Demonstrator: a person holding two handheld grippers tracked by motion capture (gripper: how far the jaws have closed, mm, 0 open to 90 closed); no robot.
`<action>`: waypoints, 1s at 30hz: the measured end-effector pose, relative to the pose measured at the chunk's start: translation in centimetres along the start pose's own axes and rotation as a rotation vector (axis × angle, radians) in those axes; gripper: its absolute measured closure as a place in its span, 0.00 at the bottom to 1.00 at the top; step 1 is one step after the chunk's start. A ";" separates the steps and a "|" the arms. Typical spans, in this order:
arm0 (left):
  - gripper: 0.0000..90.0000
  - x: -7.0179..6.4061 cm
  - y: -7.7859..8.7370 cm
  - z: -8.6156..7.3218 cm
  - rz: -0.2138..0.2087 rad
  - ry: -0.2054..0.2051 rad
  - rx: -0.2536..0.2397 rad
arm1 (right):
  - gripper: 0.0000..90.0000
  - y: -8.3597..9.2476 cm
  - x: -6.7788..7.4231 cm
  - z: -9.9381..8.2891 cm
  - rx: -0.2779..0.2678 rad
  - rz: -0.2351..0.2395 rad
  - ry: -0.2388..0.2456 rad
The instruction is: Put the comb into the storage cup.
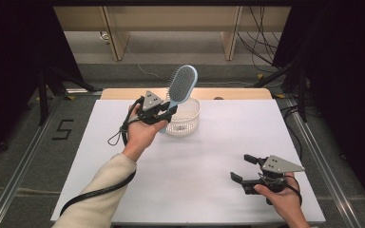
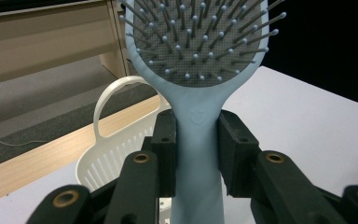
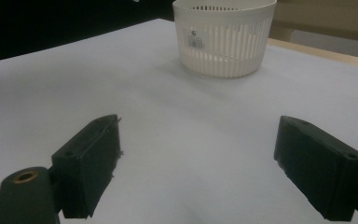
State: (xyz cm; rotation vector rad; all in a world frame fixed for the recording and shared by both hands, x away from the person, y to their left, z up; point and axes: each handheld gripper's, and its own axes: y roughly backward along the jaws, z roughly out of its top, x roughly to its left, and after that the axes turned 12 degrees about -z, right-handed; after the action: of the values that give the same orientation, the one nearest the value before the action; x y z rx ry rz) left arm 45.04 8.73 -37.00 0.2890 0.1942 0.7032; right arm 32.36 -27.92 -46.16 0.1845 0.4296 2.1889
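Observation:
A light blue hairbrush (image 1: 182, 84) stands upright in the air over the white slotted basket (image 1: 193, 118), bristles facing me. My left gripper (image 1: 165, 113) is shut on its handle (image 2: 196, 154), both black pads pressed against the sides just below the head (image 2: 198, 39). The basket (image 2: 116, 149) sits behind and below the brush on the white table. My right gripper (image 1: 244, 167) rests near the front right of the table, open, its jaws spread wide with nothing between them (image 3: 198, 158). The basket (image 3: 223, 37) stands well ahead of it.
The white tabletop (image 1: 204, 161) has a wooden strip (image 1: 237, 93) along its far edge. A black cable (image 1: 97, 192) trails from the left hand along the sleeve. Metal rails and dark curtains flank the table.

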 end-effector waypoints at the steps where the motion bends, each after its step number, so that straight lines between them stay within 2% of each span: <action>1: 0.78 0.0 0.0 0.0 -0.002 0.000 0.001 | 0.17 0.0 0.0 0.0 0.002 0.001 -0.001; 14: 0.78 0.3 -0.2 0.3 0.004 0.008 -0.002 | 0.17 0.0 0.0 0.0 0.002 0.001 -0.001; 30: 0.78 0.5 -0.5 0.6 0.004 -0.001 0.001 | 0.17 0.0 0.0 0.0 0.000 0.001 0.000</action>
State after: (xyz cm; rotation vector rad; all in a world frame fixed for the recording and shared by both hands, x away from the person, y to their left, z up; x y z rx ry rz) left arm 45.83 8.57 -36.64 0.2906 0.1931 0.7071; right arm 32.36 -27.92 -46.16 0.1851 0.4295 2.1900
